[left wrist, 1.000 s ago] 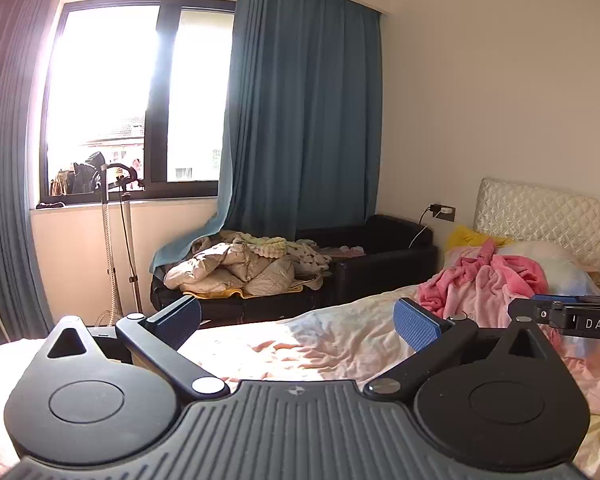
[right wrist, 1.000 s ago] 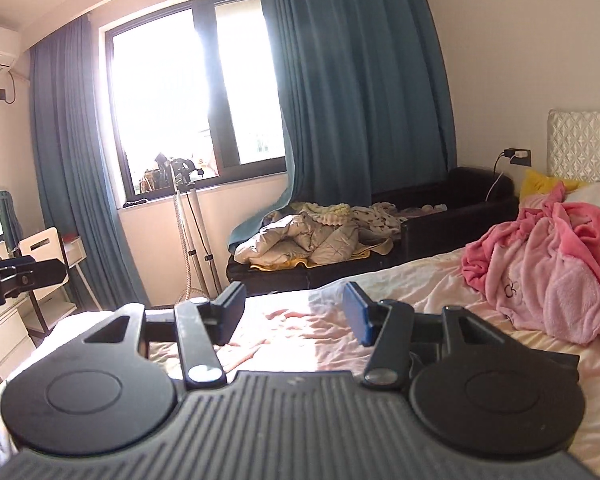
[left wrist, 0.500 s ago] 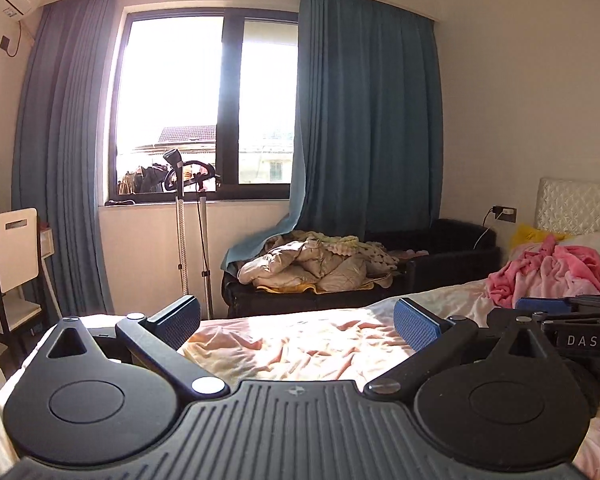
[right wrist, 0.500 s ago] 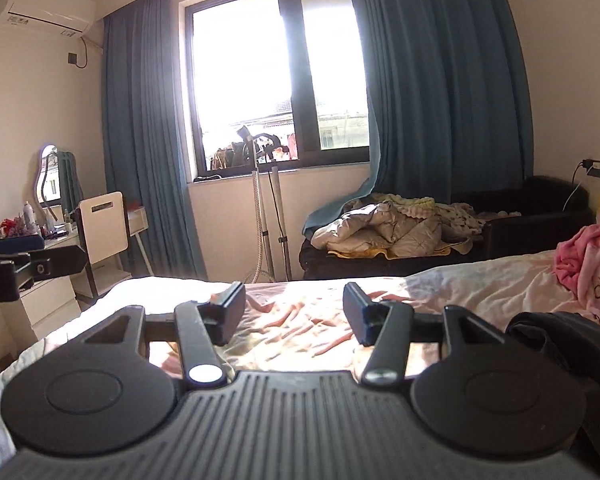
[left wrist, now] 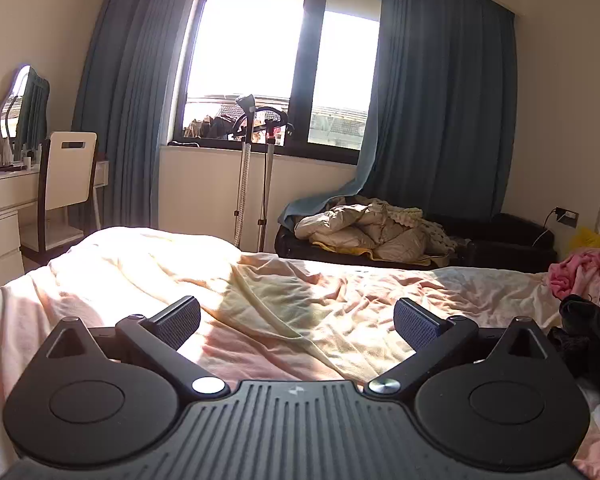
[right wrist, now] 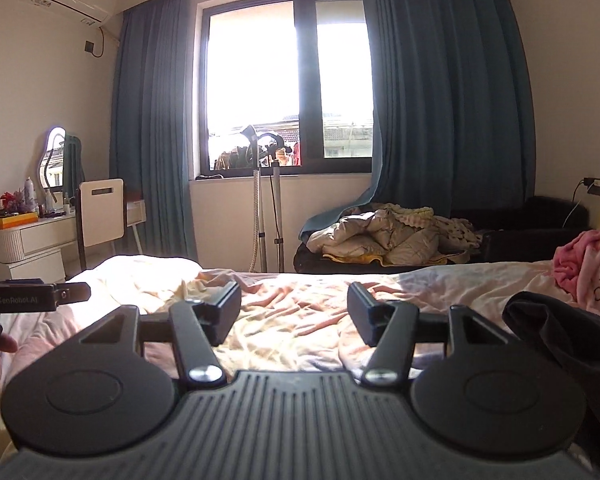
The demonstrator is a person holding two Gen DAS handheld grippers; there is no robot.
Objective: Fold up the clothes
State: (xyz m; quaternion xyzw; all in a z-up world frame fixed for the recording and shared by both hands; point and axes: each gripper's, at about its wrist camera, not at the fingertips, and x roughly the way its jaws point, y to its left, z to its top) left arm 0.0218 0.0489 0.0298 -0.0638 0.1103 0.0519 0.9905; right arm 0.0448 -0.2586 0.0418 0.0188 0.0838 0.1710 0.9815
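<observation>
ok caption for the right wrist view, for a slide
Open right gripper over a rumpled bed, dark garment at right, window beyond.

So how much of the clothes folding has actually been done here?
Nothing looks folded. Both the left gripper and the right gripper have open, empty jaws over the rumpled bed sheet. A dark garment lies loose at the right, and the pink clothes are heaped. All folding is left.

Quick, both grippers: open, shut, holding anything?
Left gripper: open, holding nothing, above the bed sheet.
Right gripper: open, holding nothing; jaws just widened.
</observation>
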